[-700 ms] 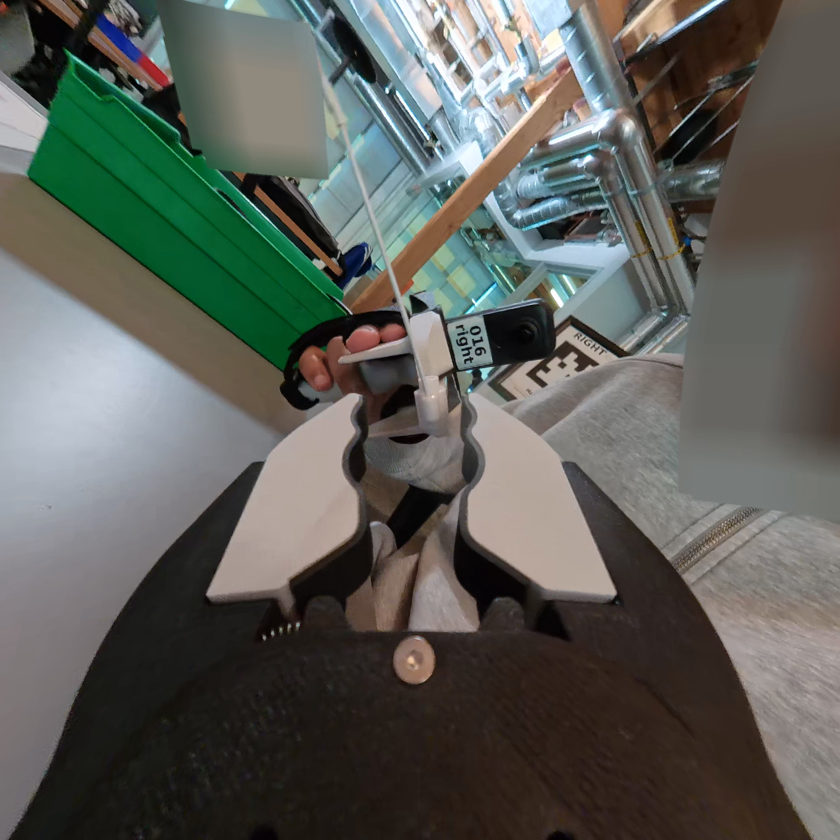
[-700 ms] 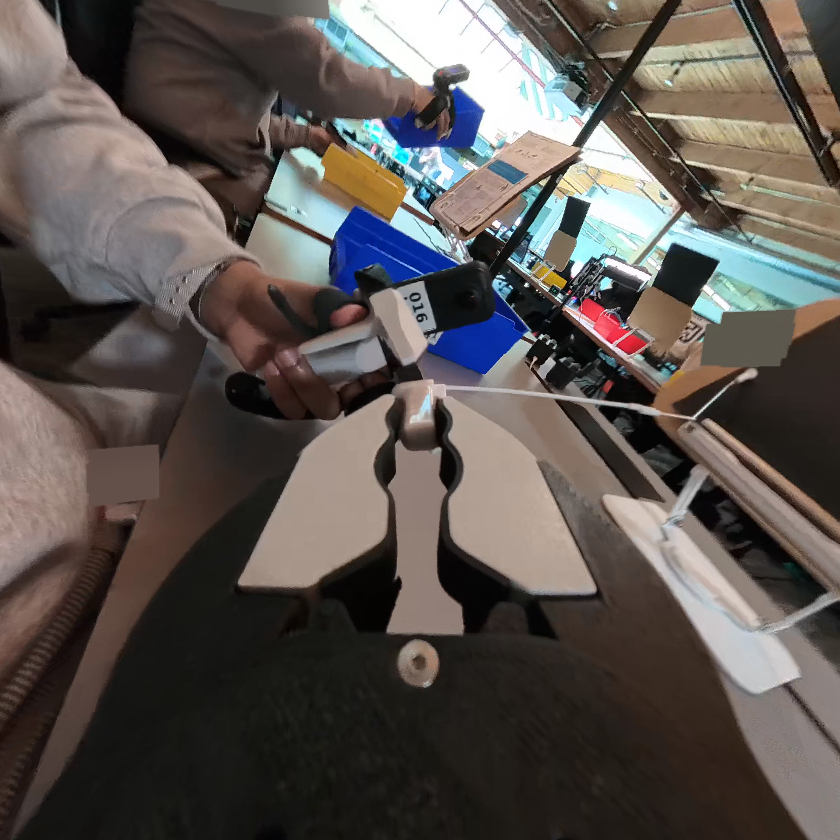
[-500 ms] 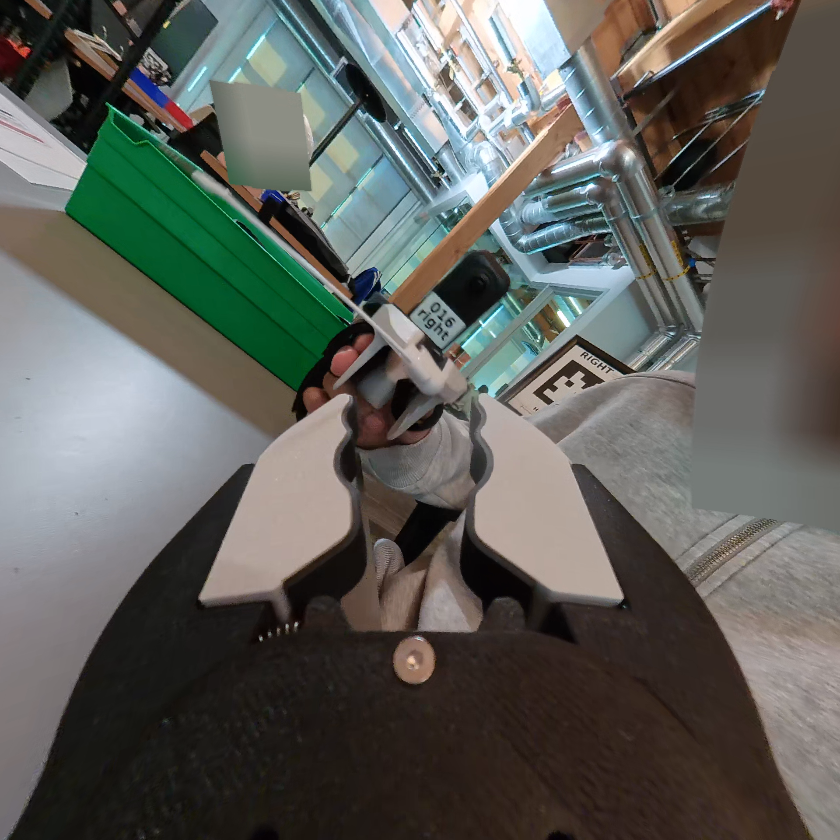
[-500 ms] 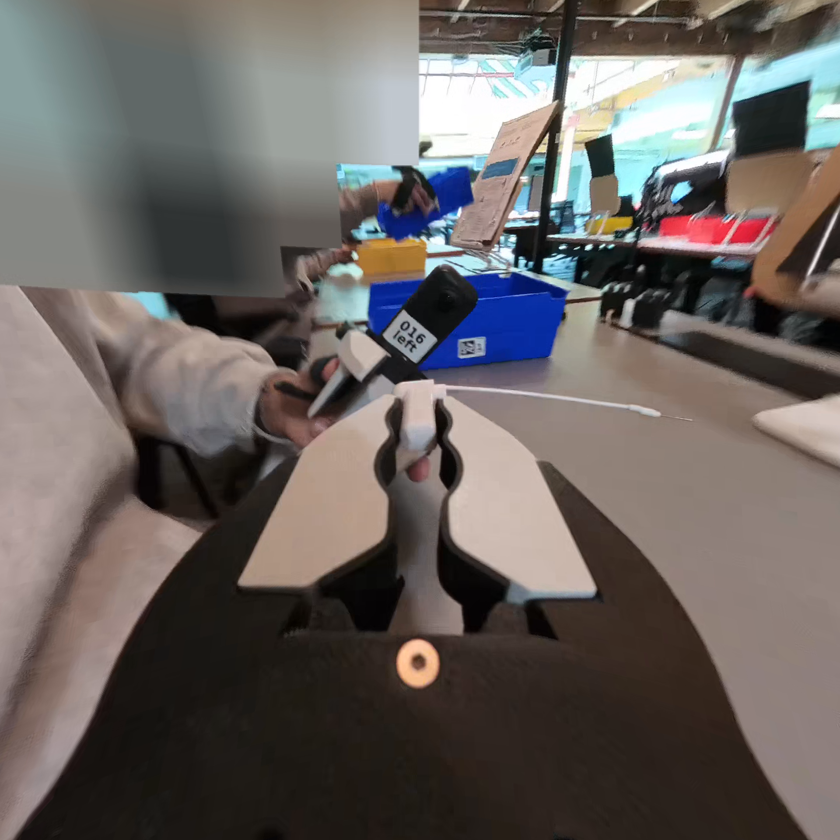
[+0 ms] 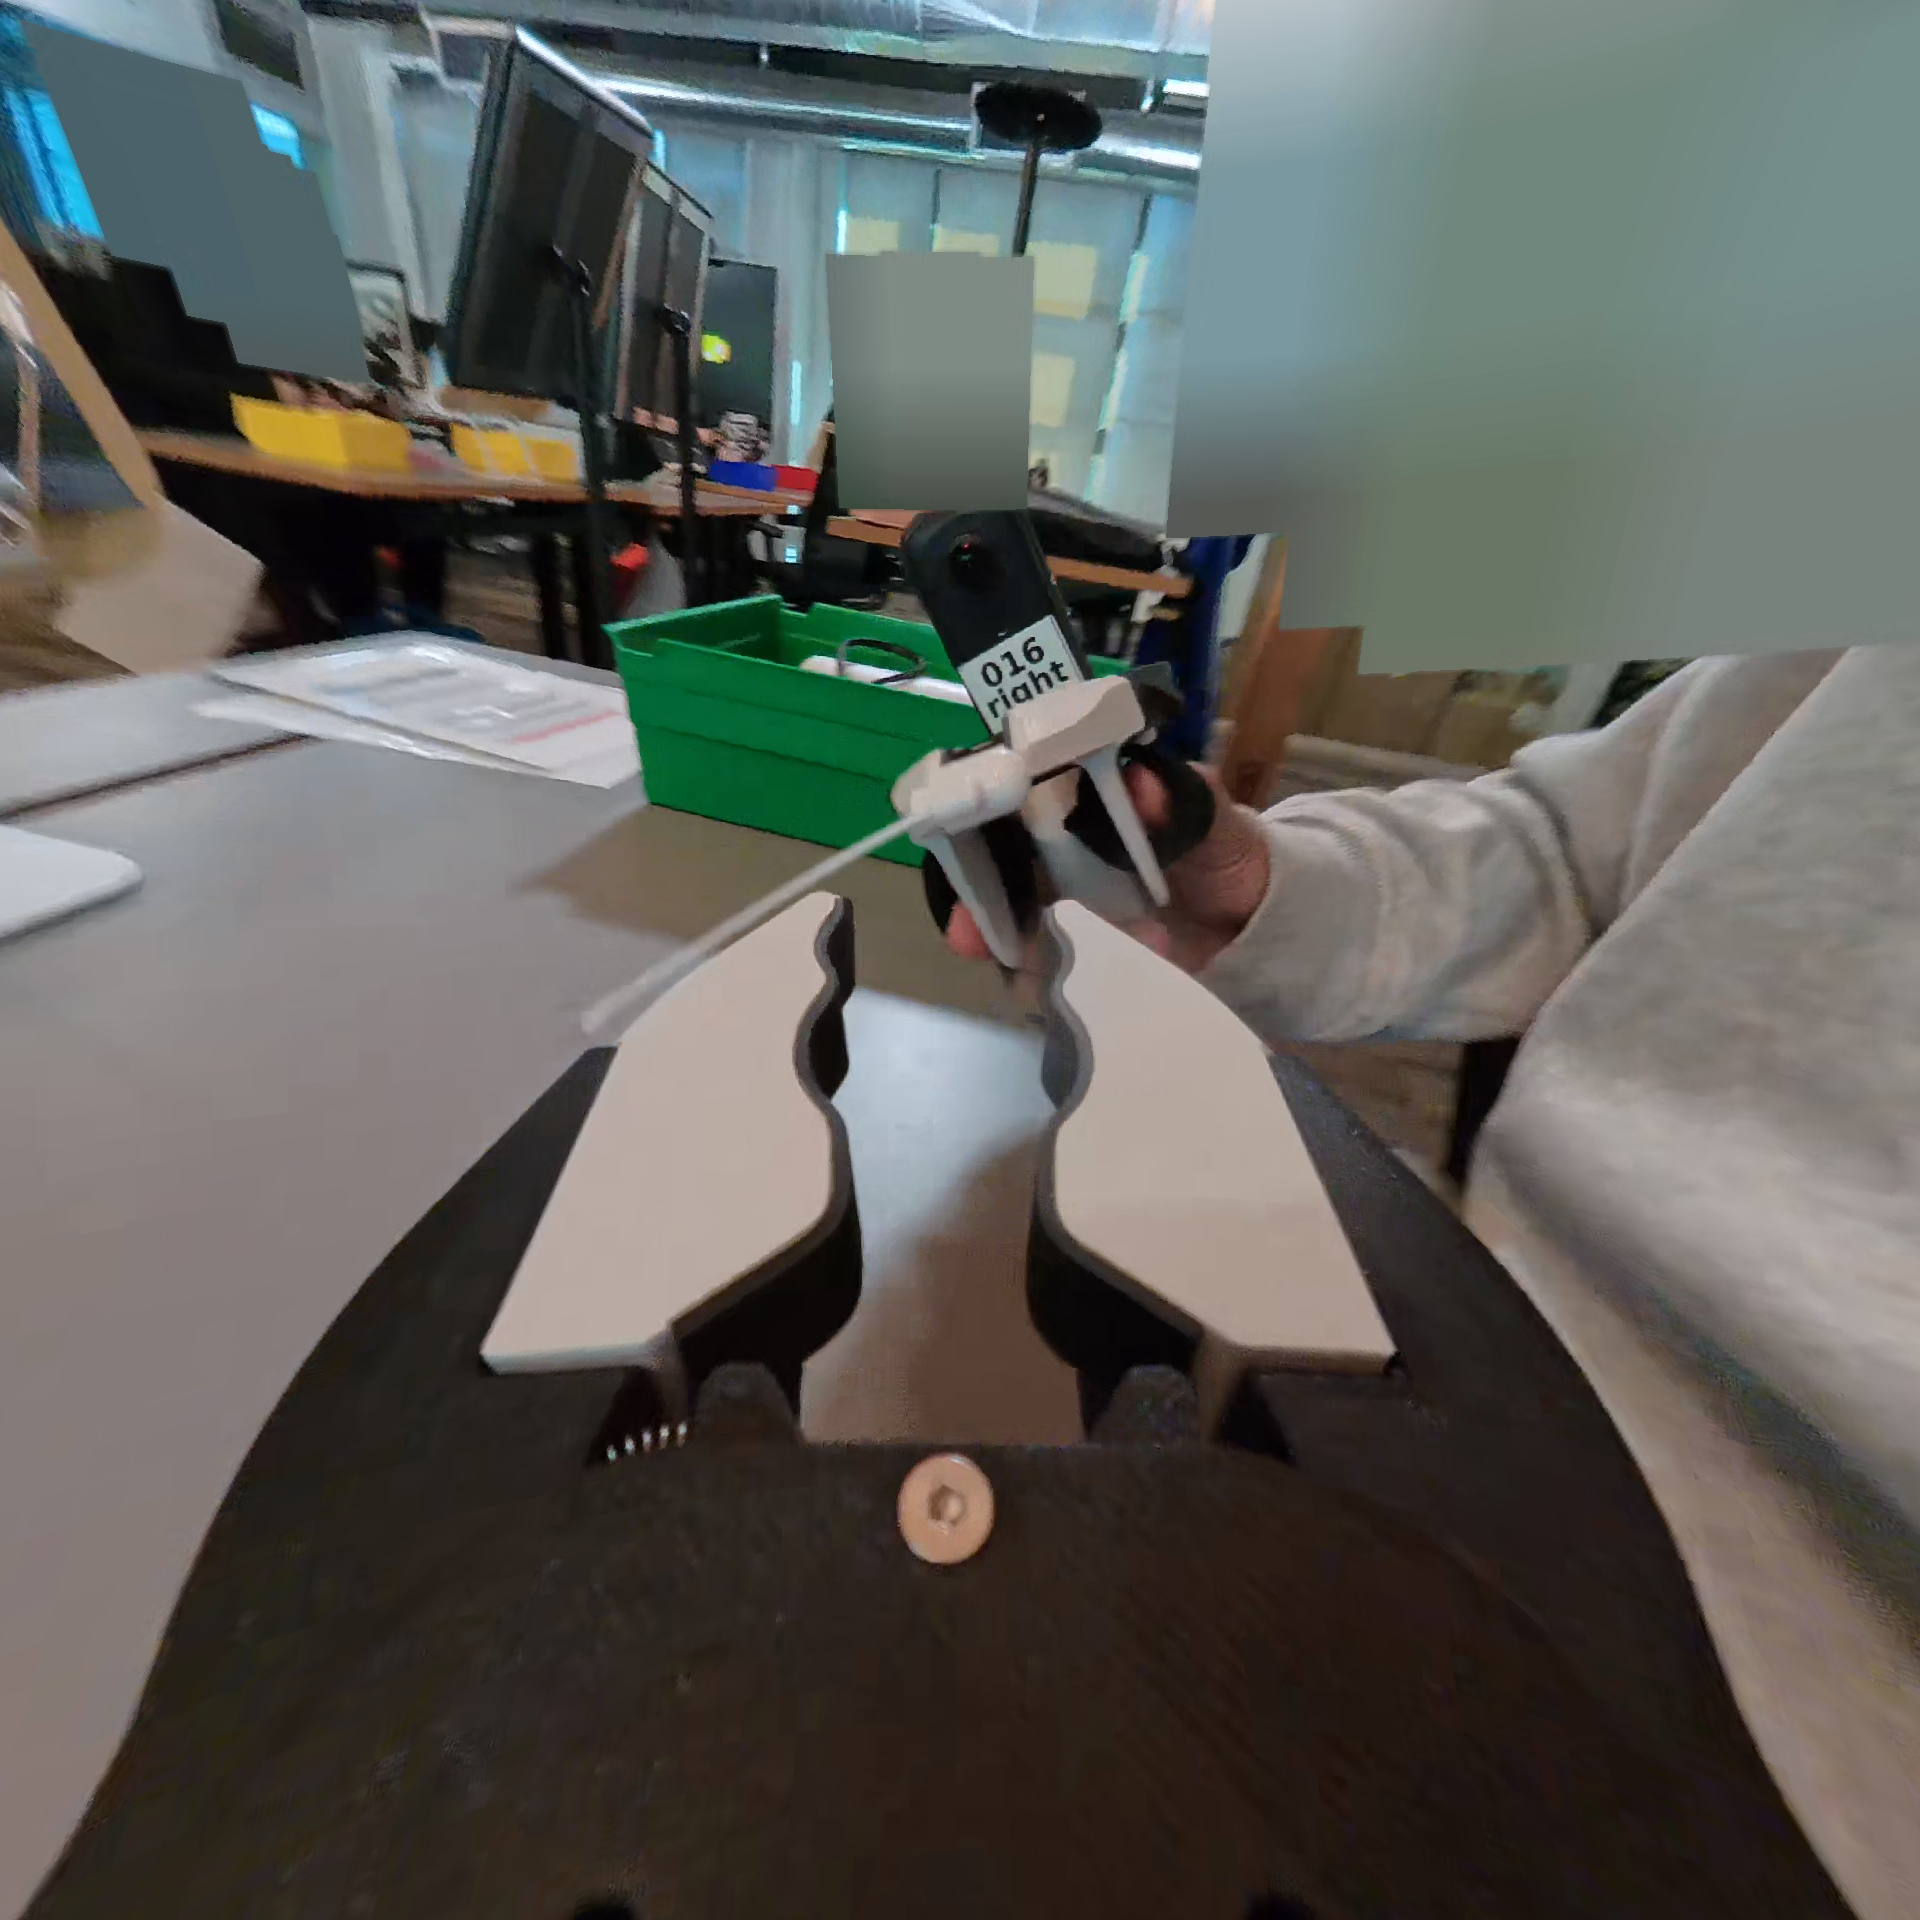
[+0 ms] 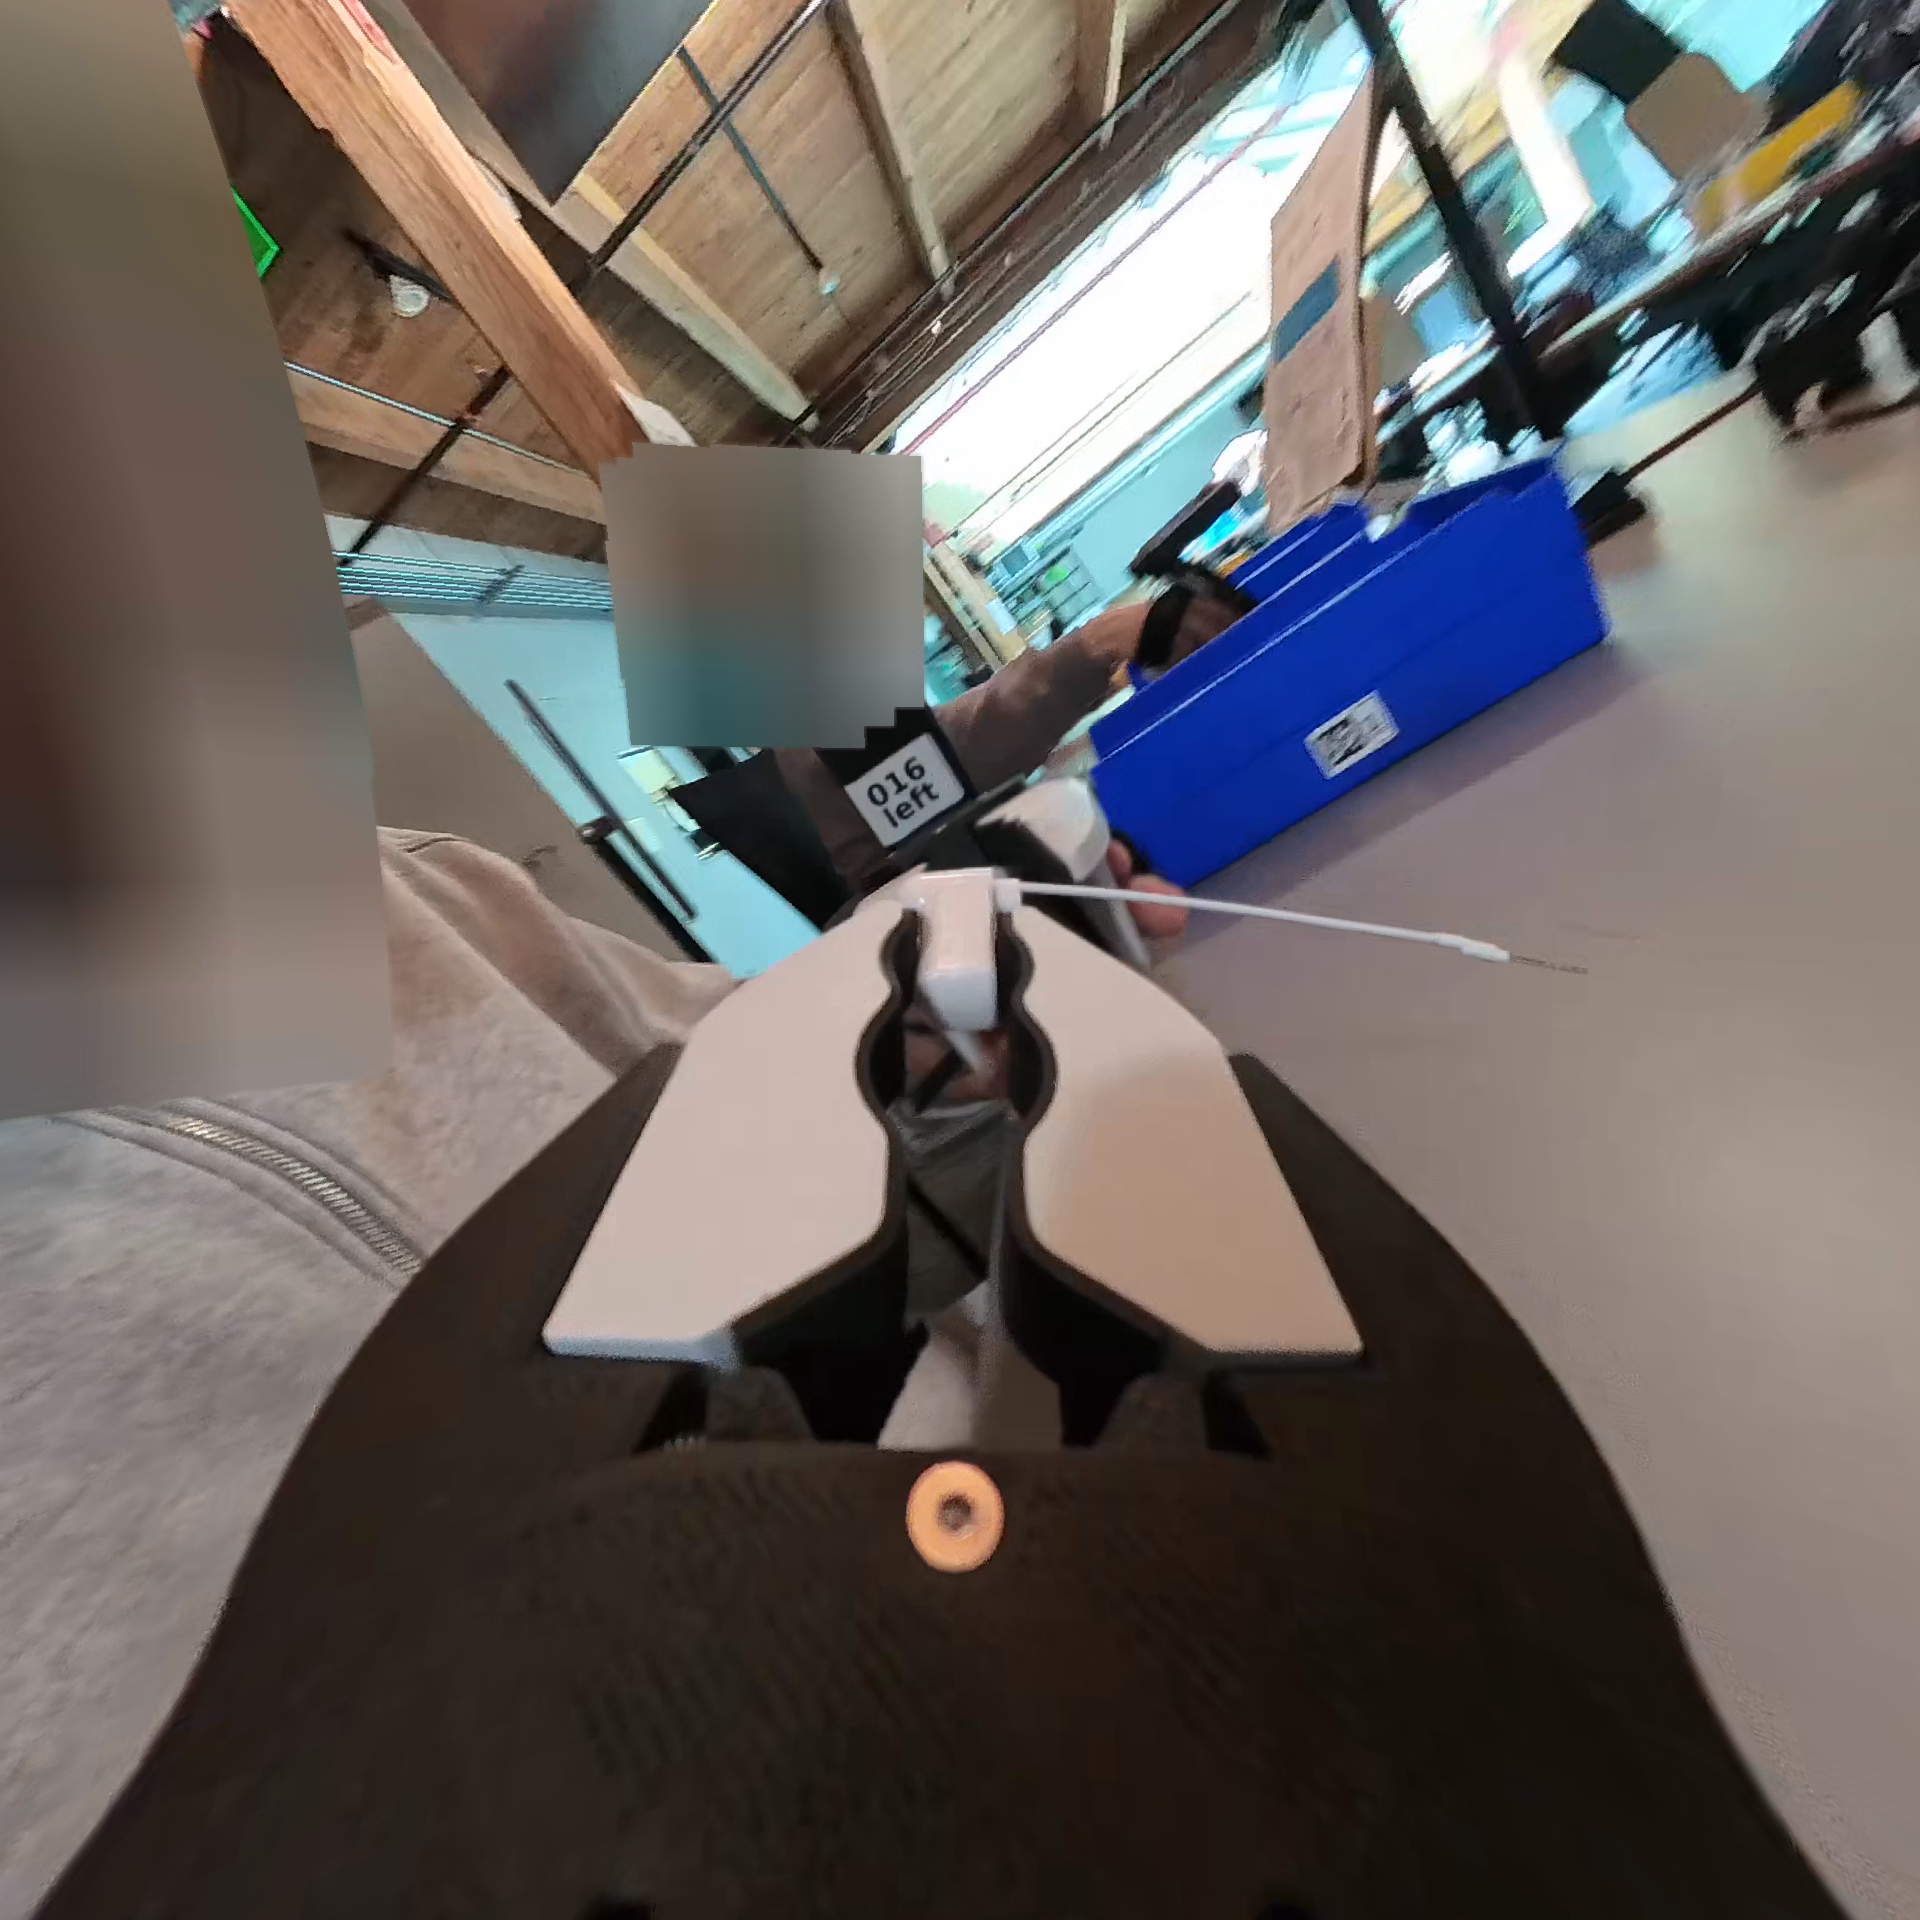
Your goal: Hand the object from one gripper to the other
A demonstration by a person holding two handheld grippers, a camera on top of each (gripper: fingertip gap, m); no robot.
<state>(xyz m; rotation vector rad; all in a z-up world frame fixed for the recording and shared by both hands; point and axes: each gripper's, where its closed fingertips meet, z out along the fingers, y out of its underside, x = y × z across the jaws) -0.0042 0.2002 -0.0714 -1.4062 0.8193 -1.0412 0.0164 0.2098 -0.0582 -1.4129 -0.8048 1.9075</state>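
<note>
The object is a small white block with a long thin white rod (image 6: 961,951). My right gripper (image 6: 958,935) is shut on the block, and the rod sticks out to the right over the grey table (image 6: 1558,1143). In the left wrist view the right gripper (image 5: 1039,821) is held in a hand just beyond my left fingertips, with the block (image 5: 961,790) at its tip and the rod slanting down to the left. My left gripper (image 5: 945,935) is open and empty, apart from the block. The left gripper (image 6: 1049,831) shows partly behind the block in the right wrist view.
A green bin (image 5: 748,727) stands on the table behind the grippers, with papers (image 5: 436,696) to its left. A blue bin (image 6: 1351,707) stands at the right. A grey sleeve (image 5: 1455,914) and torso fill the near side. Other people work at benches behind. Left and right tips are no more than a few centimetres apart.
Both views have swung round. The right gripper, still shut on the block, has drawn out from between my left fingertips to just beyond them. The rod now points down and left.
</note>
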